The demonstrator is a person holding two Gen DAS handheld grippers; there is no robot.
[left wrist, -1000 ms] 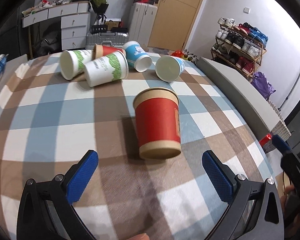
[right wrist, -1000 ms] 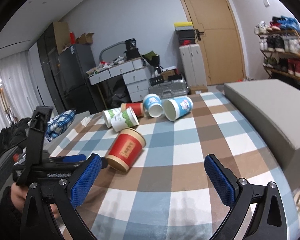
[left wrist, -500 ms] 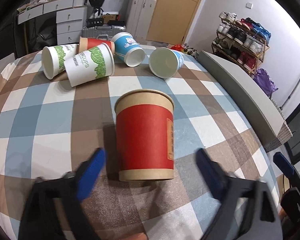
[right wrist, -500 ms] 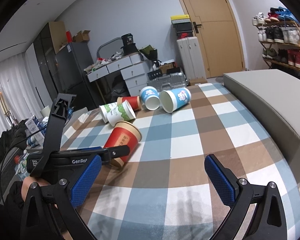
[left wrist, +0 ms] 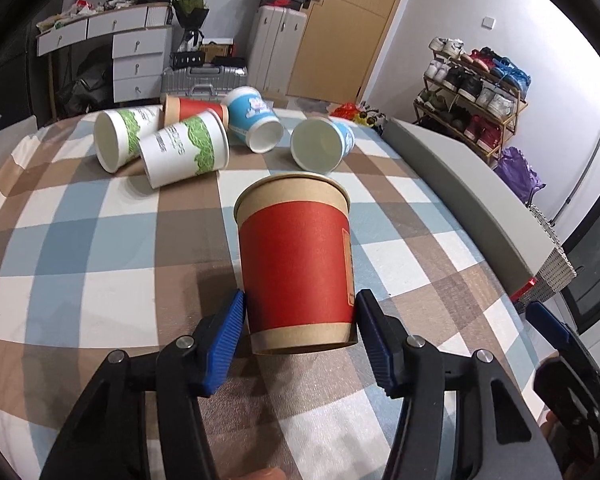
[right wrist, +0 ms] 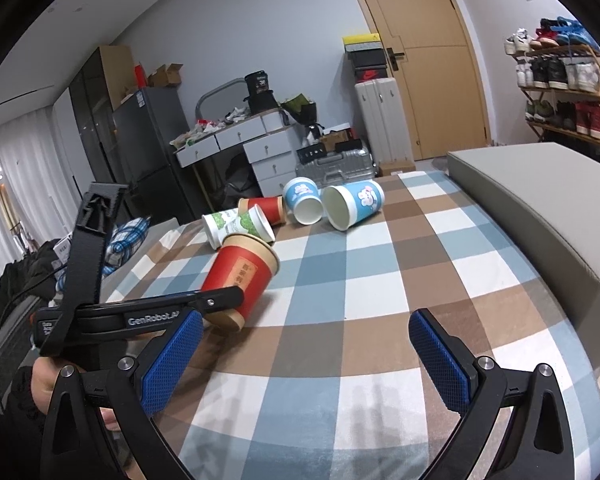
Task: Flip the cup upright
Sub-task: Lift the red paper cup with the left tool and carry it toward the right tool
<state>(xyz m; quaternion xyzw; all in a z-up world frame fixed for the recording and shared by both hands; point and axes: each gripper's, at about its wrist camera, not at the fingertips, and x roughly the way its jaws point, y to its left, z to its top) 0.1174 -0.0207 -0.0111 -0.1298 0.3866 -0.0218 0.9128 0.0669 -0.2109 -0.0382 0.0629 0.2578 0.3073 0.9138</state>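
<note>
Your left tongs (left wrist: 300,312) pinch the lying red-and-kraft paper cup (left wrist: 296,264) near its base; squeeze gently, rotate mouth-up mid-counter (left wrist: 100,240). Right tongs (right wrist: 306,350) hang wide, empty.

Left hand-held gripper (left wrist: 300,312) seemingly clamped; right hand-held gripper (right wrist: 306,344) spread wide
</note>
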